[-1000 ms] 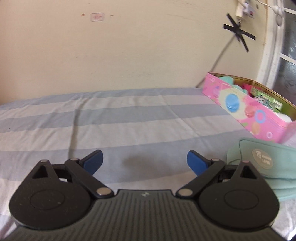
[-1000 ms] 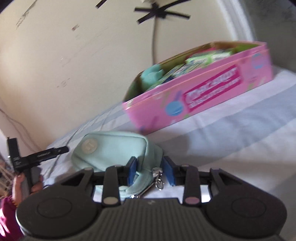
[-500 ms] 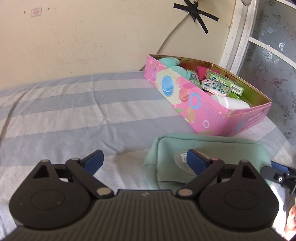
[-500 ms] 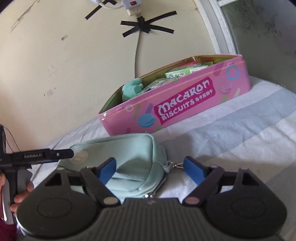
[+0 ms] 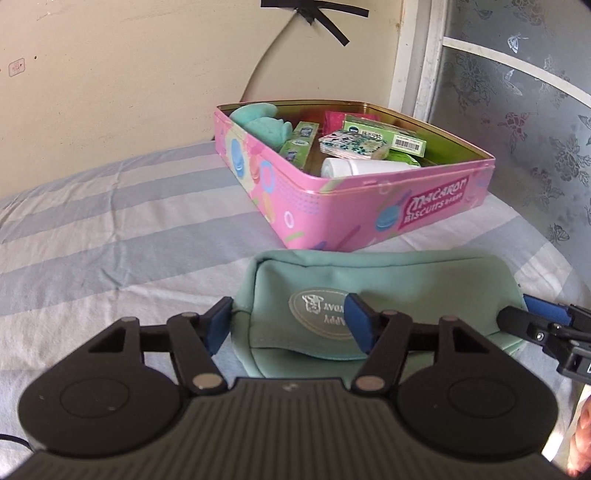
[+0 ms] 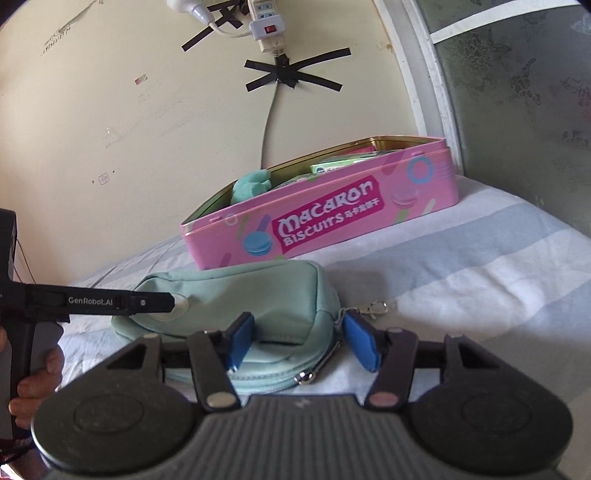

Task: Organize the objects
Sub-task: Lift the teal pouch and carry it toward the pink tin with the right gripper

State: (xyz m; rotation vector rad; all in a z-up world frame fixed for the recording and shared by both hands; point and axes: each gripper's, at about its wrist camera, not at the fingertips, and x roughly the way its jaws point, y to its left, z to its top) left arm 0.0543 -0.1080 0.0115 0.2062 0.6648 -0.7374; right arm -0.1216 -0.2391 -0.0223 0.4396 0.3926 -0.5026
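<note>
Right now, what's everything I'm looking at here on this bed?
pouch: one, mint green, on the bed in front of the tin, both grippers at it
tin: one, pink, open, behind the pouch, full of small items
bedsheet: one, blue and white stripes
power strip: one, white, taped to the wall
left gripper: black, blue pads, closing around the pouch's end
right gripper: same, closing at the zipper end
hand: one, holding the left gripper's handle
</note>
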